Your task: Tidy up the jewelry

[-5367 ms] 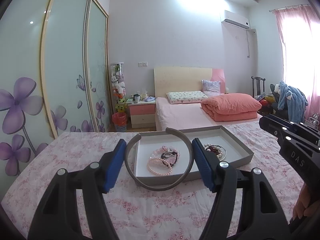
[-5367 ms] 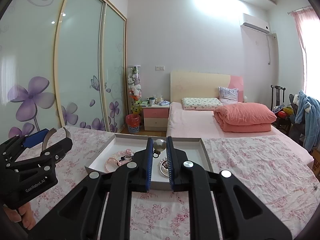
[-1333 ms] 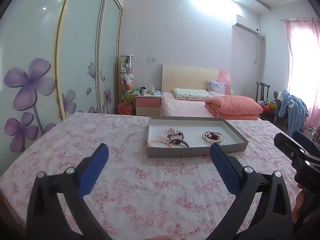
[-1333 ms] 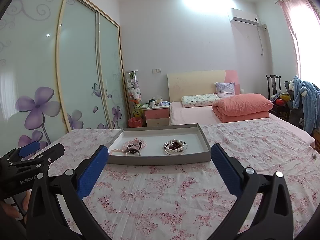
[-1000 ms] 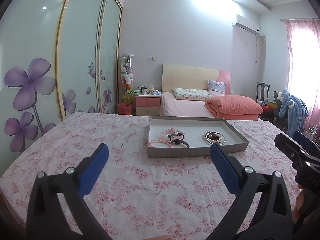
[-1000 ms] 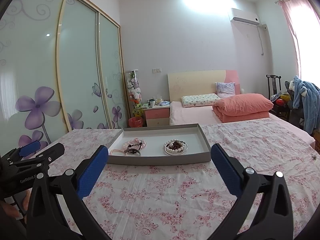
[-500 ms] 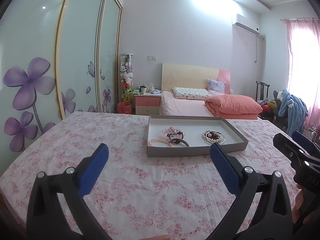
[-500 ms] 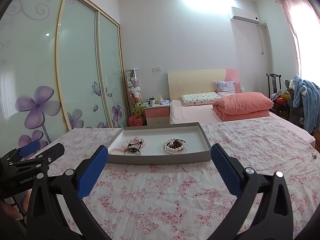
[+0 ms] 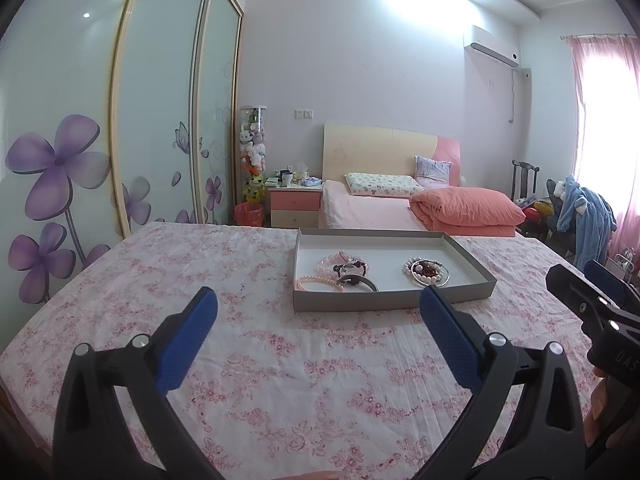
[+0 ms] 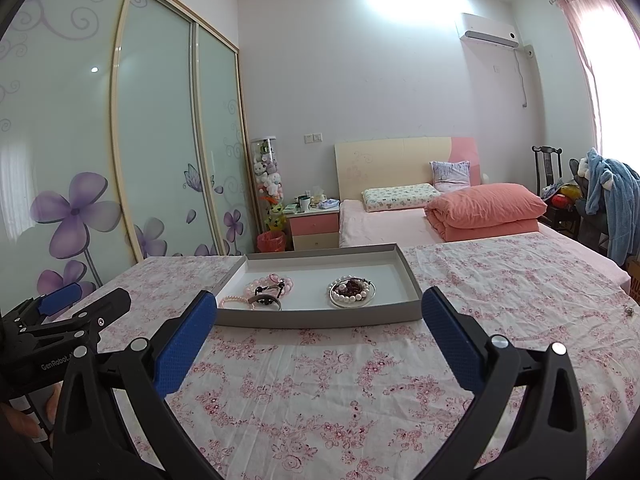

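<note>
A shallow grey tray (image 9: 394, 303) (image 10: 320, 318) rests on the pink floral cloth. Its left half holds pink bead bracelets (image 9: 334, 266) (image 10: 266, 283), a pink pearl strand (image 9: 318, 282) and a grey headband (image 9: 358, 281) (image 10: 264, 301). Its right half holds a pearl bracelet with dark beads (image 9: 427, 270) (image 10: 352, 290). My left gripper (image 9: 318, 340) is open and empty, well short of the tray. My right gripper (image 10: 320, 340) is open and empty too, just in front of the tray's near wall. Each gripper shows at the other view's edge.
The floral cloth (image 9: 248, 344) covers a wide table. Behind it are a bed with an orange quilt (image 9: 466, 210), a pink nightstand (image 9: 295, 206) and sliding wardrobe doors (image 9: 160, 120) on the left. A small dark object (image 10: 629, 311) lies on the cloth at far right.
Since 5.4 s ago both grippers let go, the left of the headband and the right of a bead piece, opened wide and drew back from the tray. Over the last second nothing moved.
</note>
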Tool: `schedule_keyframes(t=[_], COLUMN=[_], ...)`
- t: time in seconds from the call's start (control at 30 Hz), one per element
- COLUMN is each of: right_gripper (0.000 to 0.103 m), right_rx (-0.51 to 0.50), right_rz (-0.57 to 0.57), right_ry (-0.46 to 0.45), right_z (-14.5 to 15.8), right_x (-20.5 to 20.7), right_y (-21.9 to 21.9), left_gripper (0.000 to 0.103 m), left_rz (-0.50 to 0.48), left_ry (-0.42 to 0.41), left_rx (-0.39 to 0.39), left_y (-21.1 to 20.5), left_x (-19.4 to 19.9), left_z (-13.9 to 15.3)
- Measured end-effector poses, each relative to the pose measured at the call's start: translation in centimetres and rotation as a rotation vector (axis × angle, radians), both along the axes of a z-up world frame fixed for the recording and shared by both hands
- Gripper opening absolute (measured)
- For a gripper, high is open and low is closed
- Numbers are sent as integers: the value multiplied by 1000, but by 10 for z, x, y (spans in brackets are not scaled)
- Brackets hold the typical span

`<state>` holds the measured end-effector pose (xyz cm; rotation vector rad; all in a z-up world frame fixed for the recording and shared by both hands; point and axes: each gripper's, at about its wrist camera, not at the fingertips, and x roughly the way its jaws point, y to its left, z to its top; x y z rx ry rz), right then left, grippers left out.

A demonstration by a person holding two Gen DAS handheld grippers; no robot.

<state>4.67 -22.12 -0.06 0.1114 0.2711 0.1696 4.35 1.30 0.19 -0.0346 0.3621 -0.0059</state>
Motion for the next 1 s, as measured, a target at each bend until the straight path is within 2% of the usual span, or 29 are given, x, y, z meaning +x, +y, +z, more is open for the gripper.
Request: schedule_keyframes(t=[1.0], right_gripper=[101], right_rx=[5], right_rz=[1], right_ry=[8], right_z=[-4], right_x=[-2], right_y=[1], left_gripper=[99], left_rz=[-4], left_ry=[14], left_rx=[5], left_y=[-1], left_x=[-3], left_z=[-8])
